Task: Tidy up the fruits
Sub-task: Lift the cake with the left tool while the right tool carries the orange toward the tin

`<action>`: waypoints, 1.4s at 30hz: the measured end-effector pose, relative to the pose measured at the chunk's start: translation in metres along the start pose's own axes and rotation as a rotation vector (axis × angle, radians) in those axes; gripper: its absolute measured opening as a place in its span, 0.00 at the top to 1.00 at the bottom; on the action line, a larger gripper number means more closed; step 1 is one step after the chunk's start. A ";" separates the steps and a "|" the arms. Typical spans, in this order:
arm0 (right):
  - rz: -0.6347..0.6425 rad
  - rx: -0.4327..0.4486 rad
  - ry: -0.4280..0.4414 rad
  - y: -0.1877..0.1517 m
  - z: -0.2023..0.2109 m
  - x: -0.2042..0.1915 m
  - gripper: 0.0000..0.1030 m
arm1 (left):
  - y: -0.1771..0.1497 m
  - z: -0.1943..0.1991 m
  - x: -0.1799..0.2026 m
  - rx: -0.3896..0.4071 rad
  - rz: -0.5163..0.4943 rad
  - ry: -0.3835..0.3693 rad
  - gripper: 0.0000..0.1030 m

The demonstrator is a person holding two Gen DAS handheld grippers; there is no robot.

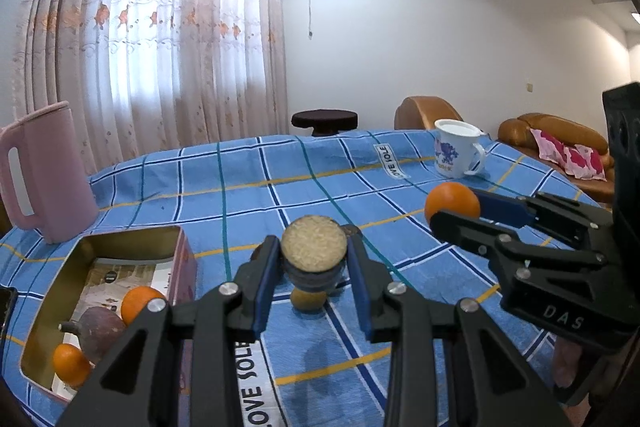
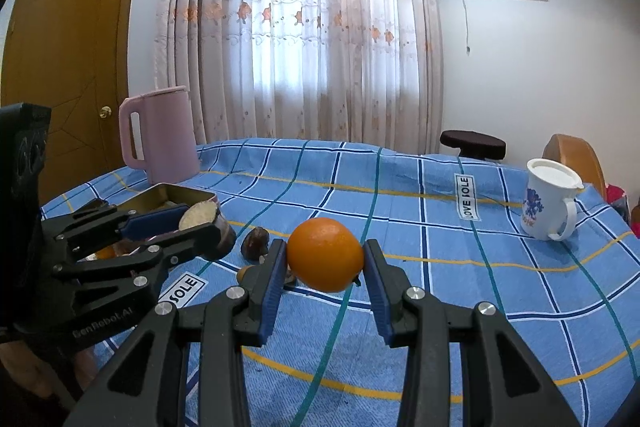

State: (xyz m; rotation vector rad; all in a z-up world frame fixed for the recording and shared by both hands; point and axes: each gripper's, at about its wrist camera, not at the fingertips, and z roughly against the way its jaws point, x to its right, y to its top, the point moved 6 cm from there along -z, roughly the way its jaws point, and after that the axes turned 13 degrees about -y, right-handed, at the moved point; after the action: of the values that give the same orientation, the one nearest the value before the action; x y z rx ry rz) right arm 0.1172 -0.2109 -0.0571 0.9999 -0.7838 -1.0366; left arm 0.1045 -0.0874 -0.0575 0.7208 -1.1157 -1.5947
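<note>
Both grippers hold fruit above the table.

The right gripper (image 2: pixel 324 263) squeezes an orange (image 2: pixel 325 254). The left gripper (image 1: pixel 313 255) squeezes a cut fruit (image 1: pixel 313 249). The tin (image 1: pixel 132 241) sits at 8 o'clock in the left view. A loose squeeze could let the round orange slip and roll away.

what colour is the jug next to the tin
Pale pink; the jug shows best in the right wrist view, behind the tin.

- A tin (image 1: pixel 52 291) is set near left on the table (image 1: pixel 248 195), fruits (image 1: pixel 141 303) in it.
- A jug (image 1: pixel 40 171) is placed behind the tin.
- A mug (image 1: pixel 458 153) is placed far right.
</note>
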 end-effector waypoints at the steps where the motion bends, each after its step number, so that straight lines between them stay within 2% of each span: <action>1: 0.004 0.001 0.000 0.000 0.000 -0.001 0.61 | 0.000 0.001 -0.001 0.003 -0.001 0.003 0.66; 17: 0.011 -0.007 0.011 0.004 -0.007 -0.015 0.61 | -0.001 0.011 -0.018 0.020 0.023 0.026 0.66; 28: 0.014 -0.018 0.059 0.011 -0.013 -0.036 0.61 | 0.000 0.025 -0.040 0.025 0.049 0.053 0.66; 35: 0.038 -0.006 0.128 0.034 -0.018 -0.068 0.61 | 0.008 0.046 -0.080 0.038 0.088 0.111 0.66; 42: 0.091 -0.002 0.221 0.054 -0.028 -0.121 0.61 | 0.009 0.063 -0.136 0.027 0.140 0.181 0.66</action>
State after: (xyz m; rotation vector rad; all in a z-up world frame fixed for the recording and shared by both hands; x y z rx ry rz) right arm 0.1196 -0.0795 -0.0247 1.0472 -0.6407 -0.8323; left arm 0.0945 0.0606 -0.0344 0.7713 -1.0334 -1.3706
